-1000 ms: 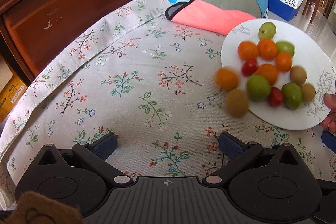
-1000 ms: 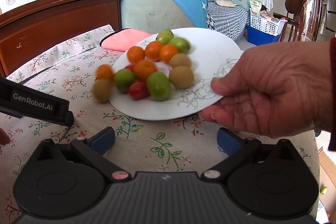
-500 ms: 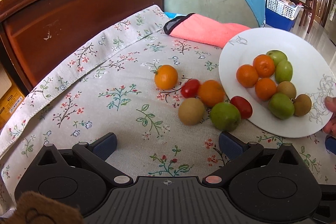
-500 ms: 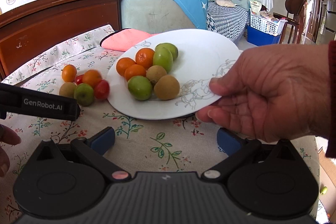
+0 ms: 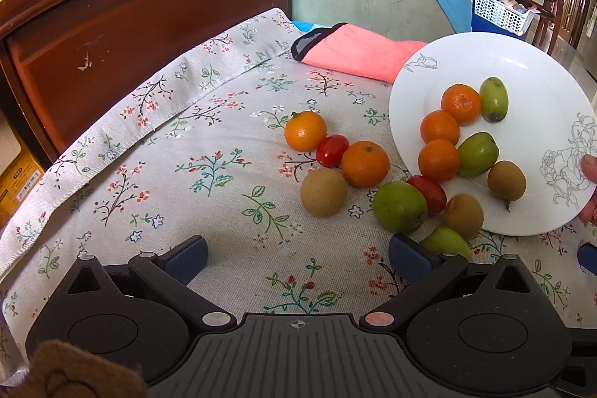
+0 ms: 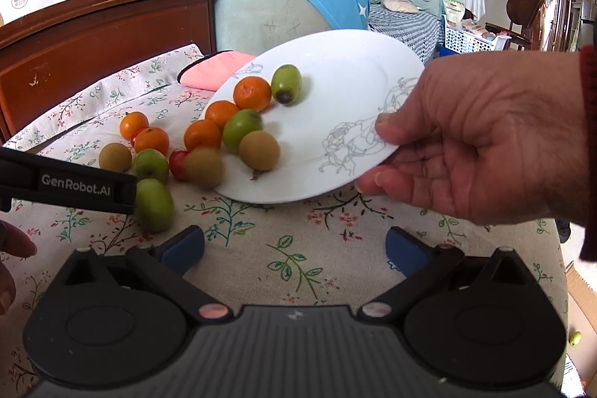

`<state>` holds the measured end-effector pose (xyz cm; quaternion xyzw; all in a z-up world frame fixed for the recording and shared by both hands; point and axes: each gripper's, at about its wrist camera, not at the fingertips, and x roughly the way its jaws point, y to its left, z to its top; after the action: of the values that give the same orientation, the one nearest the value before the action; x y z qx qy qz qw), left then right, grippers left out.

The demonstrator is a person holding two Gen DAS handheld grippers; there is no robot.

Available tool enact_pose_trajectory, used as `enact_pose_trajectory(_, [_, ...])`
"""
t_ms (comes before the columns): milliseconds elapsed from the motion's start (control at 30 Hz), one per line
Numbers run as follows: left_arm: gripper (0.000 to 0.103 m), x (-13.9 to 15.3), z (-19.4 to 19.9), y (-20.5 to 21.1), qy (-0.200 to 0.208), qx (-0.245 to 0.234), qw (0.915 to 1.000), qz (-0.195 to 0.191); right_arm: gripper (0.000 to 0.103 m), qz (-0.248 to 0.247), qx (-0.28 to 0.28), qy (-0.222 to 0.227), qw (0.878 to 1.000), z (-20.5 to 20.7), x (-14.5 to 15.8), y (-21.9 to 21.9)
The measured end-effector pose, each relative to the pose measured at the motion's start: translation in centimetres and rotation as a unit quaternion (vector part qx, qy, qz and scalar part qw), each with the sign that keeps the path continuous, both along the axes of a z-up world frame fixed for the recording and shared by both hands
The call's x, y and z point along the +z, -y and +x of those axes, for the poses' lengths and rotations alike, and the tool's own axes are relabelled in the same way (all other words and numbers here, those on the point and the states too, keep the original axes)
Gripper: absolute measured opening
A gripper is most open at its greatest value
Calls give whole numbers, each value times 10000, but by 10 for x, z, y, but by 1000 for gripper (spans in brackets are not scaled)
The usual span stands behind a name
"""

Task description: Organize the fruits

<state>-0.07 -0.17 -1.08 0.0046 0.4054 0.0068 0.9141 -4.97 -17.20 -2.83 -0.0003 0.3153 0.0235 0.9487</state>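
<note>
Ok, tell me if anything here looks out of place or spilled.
The white plate is held tilted by a bare hand, and fruit is spilling off its low edge onto the floral tablecloth. One green fruit lies beside the left gripper.

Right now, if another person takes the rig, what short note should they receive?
Left gripper and right gripper: jaws open, holding nothing, low over the cloth.
A bare hand tilts the plate.
On the plate: three oranges, two green fruits, one brown fruit.
On the cloth by its low edge: two oranges, two tomatoes, two green, one brown; another brown fruit sits at the rim.
Sorting not started.
</note>
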Motion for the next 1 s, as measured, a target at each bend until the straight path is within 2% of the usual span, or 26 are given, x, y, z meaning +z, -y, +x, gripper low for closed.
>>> enact_pose_trajectory(1000, [103, 0, -1, 1, -25, 27, 10000, -8, 102, -2, -1, -1, 10000, 0, 0, 0])
